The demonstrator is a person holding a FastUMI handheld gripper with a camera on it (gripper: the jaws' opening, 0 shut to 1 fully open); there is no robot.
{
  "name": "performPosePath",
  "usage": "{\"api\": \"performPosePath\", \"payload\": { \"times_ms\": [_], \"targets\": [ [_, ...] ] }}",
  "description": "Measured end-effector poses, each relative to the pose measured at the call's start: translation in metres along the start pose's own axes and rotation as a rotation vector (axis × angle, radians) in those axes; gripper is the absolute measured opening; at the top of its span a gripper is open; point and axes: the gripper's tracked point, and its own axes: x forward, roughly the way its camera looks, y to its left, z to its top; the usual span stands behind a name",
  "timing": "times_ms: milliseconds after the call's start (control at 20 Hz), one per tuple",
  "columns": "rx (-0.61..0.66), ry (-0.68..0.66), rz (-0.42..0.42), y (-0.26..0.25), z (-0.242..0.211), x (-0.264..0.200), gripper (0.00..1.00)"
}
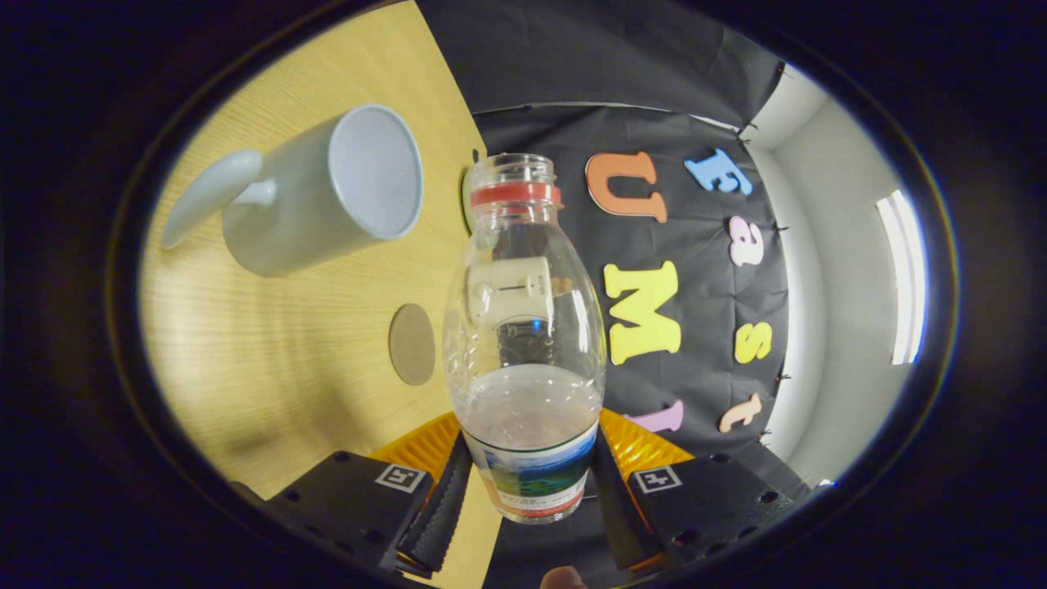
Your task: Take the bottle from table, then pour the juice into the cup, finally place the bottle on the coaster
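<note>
Gripper view: the pale wooden counter (270, 368) is seen rolled to one side, its grain running across the scene, and it is met by the black cloth wall of the booth beyond it. A white ceramic cup with a curved handle (319, 192) is stood on the counter, well beyond the fingers; its open mouth is turned toward the bottle's neck and its inside appears empty. A clear plastic bottle with a red neck ring and no cap (523, 327) is gripped low on its body by the claw (527, 491), whose two fingers are pressed against the labelled base from both sides. The bottle is held off the counter, pointing forward along the fingers, with its open mouth set just beside the cup's rim but apart from it. Pale, cloudy liquid is gathered in the lower part of the bottle, nearest the fingers, and the upper part is left clear. A small round brown coaster (411, 344) is laid flat on the counter between the cup and the bottle's body, partly covered by the bottle's edge. A fingertip is glimpsed just behind the claw.
</note>
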Motion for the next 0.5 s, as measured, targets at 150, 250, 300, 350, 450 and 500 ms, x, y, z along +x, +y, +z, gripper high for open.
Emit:
{"api": "performPosePath", "payload": {
  "times_ms": [150, 250, 300, 350, 450, 500],
  "targets": [
    [-0.032, -0.008, -0.001, -0.0002, 0.0027, -0.0005, 0.78],
    [-0.047, -0.011, 0.001, 0.0001, 0.0039, -0.0008, 0.77],
    [-0.051, -0.012, 0.001, -0.0001, 0.0045, -0.0005, 0.77],
    [-0.053, -0.013, 0.003, 0.0000, 0.0054, 0.0003, 0.77],
    [-0.065, -0.015, 0.003, -0.0001, 0.0062, -0.0001, 0.77],
    [-0.076, -0.015, 0.003, -0.0003, 0.0067, -0.0004, 0.77]
  ]
}}
